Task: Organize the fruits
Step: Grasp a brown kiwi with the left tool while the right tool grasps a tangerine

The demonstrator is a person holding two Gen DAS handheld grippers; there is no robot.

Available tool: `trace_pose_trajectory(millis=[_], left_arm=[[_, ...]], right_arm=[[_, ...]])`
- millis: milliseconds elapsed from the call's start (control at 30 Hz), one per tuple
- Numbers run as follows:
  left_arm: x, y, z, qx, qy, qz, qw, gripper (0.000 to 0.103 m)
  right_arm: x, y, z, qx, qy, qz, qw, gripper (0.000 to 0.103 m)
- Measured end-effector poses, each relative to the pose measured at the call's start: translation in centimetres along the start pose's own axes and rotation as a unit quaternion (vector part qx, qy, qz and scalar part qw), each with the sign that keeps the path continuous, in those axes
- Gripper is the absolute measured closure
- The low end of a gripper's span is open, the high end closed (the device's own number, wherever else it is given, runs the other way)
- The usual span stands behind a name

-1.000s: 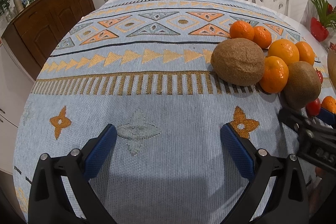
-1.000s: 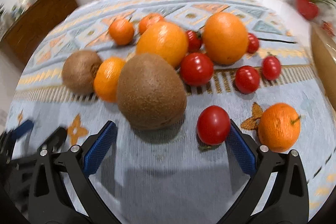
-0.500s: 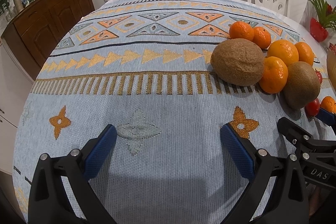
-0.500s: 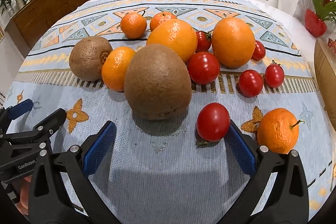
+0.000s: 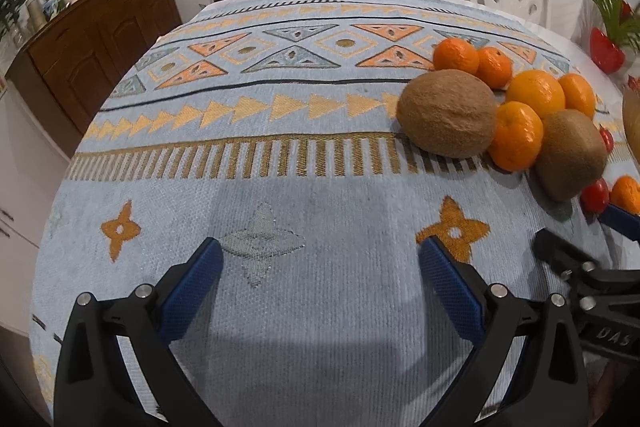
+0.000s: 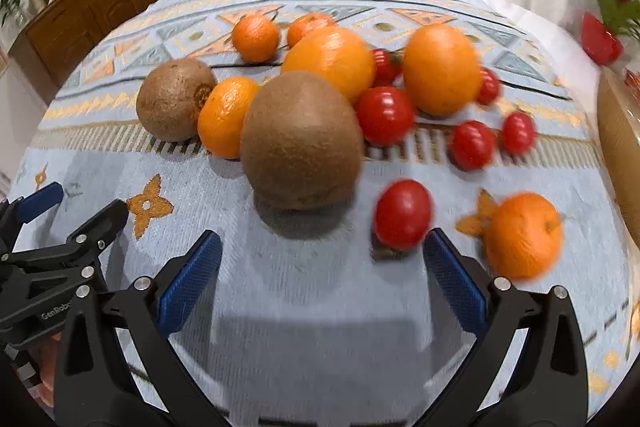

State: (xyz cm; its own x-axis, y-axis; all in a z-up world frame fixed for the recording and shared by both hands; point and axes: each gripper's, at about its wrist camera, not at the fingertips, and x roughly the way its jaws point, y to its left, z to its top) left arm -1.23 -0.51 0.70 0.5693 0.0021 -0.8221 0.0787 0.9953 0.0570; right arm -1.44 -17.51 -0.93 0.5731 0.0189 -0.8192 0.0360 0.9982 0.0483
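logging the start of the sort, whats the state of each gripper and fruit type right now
left gripper: open, empty, over bare tablecloth
right gripper: open, empty, facing the near kiwi
near kiwi: on the cloth, ungrasped
far kiwi: on the cloth, touching a mandarin
near cherry tomato: loose, beside the right gripper's right finger
oranges: on the cloth, ungrasped
lone mandarin: apart from the cluster

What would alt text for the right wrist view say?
The open right gripper hovers over a patterned tablecloth, facing a large kiwi and a cherry tomato. Oranges, tangerines and more tomatoes lie behind.
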Motion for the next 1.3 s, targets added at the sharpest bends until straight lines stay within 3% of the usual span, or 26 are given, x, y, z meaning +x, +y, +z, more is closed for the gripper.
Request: trace_pose_trajectory(millis=[200, 333, 433, 567, 667, 800, 867, 1000, 1167, 1300], left_arm=[[-3.8, 0.8, 1.1, 0.011, -0.040, -0.096, 0.9945, 0.005], [-5.2, -0.4, 2.8, 0.062, -0.066, -0.131, 0.9873, 0.005], [-4.5, -1.5, 3.9, 0.083, -0.062, -0.171, 0.9798, 0.006], [-1.7, -0.8, 6.6, 0.045, -0.030, -0.236, 0.9703, 0.013], [-0.5, -0.6, 7.4, 0.023, -0.037, -0.260, 0.9646, 0.013], [1.7, -1.0, 6.8, 0.009, -0.035, -0.280, 0.9593, 0.014], [2.5, -1.2, 6.5, 0.009, -0.020, -0.271, 0.9623, 0.022], [3.5, -1.4, 6.2, 0.003, -0.011, -0.258, 0.9660, 0.023], [4.0, -1.5, 6.2, 0.001, -0.010, -0.245, 0.9696, 0.031], [3.7, -2.3, 6.1, 0.014, -0.022, -0.225, 0.9741, 0.035]], right_arm=[[-5.9, -2.1, -1.5, 0.002, -0.108, -0.029, 0.994, 0.003], [-6.9, -5.6, -1.8, 0.051, -0.124, -0.029, 0.991, 0.003], [-6.4, -7.8, -2.2, 0.066, -0.127, -0.031, 0.989, 0.003], [-5.8, -8.8, -2.1, 0.065, -0.124, -0.014, 0.990, 0.003], [-5.0, -8.8, -1.9, 0.061, -0.113, -0.006, 0.992, 0.006], [-4.2, -9.1, -1.9, 0.073, -0.097, -0.012, 0.993, 0.014], [-4.1, -9.3, -2.0, 0.078, -0.095, -0.017, 0.992, 0.015], [-3.8, -9.1, -2.1, 0.075, -0.087, -0.028, 0.993, 0.016], [-3.2, -9.6, -2.0, 0.083, -0.073, -0.022, 0.994, 0.026], [-2.8, -9.9, -2.0, 0.090, -0.063, -0.012, 0.994, 0.042]])
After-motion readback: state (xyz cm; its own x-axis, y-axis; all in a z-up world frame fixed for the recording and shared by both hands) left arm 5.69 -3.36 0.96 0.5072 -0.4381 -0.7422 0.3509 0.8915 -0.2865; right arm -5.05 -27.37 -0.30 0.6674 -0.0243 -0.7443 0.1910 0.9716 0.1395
